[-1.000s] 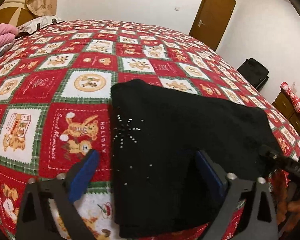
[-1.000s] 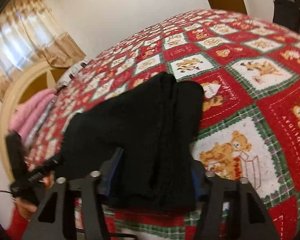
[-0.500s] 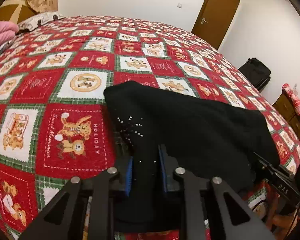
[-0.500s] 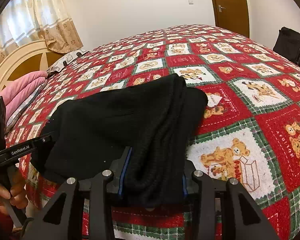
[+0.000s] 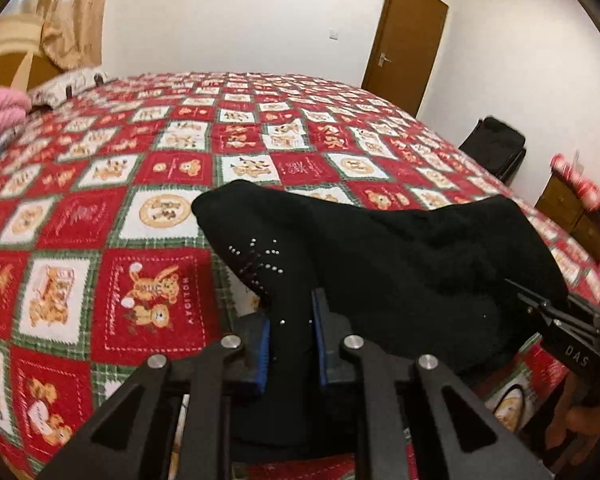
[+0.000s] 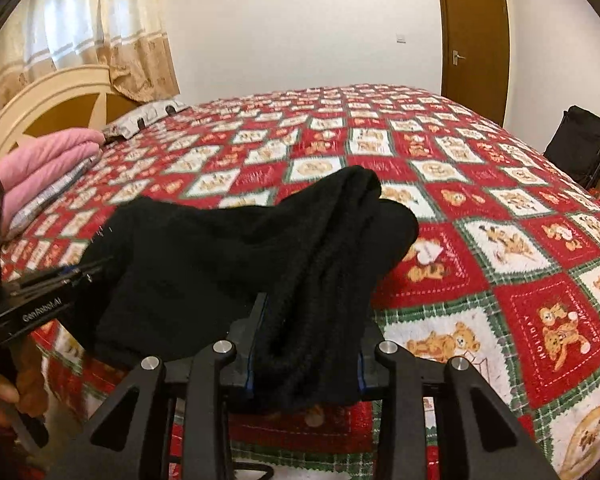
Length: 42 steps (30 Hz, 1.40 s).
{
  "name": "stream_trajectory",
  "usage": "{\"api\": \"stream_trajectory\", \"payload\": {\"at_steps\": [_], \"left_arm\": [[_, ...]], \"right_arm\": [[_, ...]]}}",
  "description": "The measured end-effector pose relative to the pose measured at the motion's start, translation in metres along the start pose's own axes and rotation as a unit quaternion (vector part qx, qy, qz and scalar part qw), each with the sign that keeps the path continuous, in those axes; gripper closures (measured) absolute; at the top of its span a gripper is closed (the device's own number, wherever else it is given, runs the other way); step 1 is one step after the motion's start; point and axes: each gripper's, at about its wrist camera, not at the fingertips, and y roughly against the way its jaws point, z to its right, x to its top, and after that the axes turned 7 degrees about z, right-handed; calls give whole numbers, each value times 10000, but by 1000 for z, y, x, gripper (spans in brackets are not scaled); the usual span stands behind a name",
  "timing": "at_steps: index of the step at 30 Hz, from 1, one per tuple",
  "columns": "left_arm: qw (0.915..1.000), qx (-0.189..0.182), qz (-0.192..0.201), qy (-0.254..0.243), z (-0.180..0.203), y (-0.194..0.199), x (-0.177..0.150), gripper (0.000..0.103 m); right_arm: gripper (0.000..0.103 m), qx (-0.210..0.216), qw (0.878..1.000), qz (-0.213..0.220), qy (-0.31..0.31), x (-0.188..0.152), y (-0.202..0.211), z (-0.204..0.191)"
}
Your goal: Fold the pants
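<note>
Both tongs grip the black pants [image 5: 400, 264]: my left tongs [image 5: 290, 320] are pinched tight on the near edge by the studded pattern, and my right tongs [image 6: 306, 344] are closing on a thick bundled fold of the same cloth. Between the two grips the pants sag, with the far part lying on the bed's quilt [image 5: 148, 184], red, white and green squares with bears. I can read "HOLIDAY" on one square, "DAS" on the right tongs' body and "GenRobot.AI" on the left's. Pink folded bedding [image 6: 48, 168] lies near the headboard [image 6: 56, 96]. Beyond are a curtain [image 6: 96, 28], a brown door [image 6: 474, 40] and a black bag [image 6: 580, 144].
</note>
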Motion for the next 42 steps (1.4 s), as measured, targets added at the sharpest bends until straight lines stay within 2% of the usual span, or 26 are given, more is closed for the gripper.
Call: {"api": "stream_trajectory", "payload": {"at_steps": [7,11,16,23,28,32,39,42], "left_arm": [[9998,-68,-94,176,-8,1,0,85],[9996,-49,48,277,-19,12,8,85],[9986,218,349,320,-40,28,20,86],[9921,940,538,630,-93,43,28,87],[9819,1478,761,905,-137,58,38,87],[9697,2032,958,955,-171,70,50,87],[9501,2751,1140,926,-218,77,69,87],[9389,3116,1157,892,-235,70,77,87]], "right_arm": [[68,43,9999,78,107,8,7,-14],[68,140,9996,180,147,18,12,-22],[68,344,9974,419,467,39,14,-48],[68,896,9899,527,967,65,-15,-107],[68,1373,9808,556,1270,82,-46,-159],[68,1696,9696,629,1648,96,-77,-202],[68,2014,9555,724,2032,120,-125,-268],[68,2051,9511,769,2175,128,-145,-294]]}}
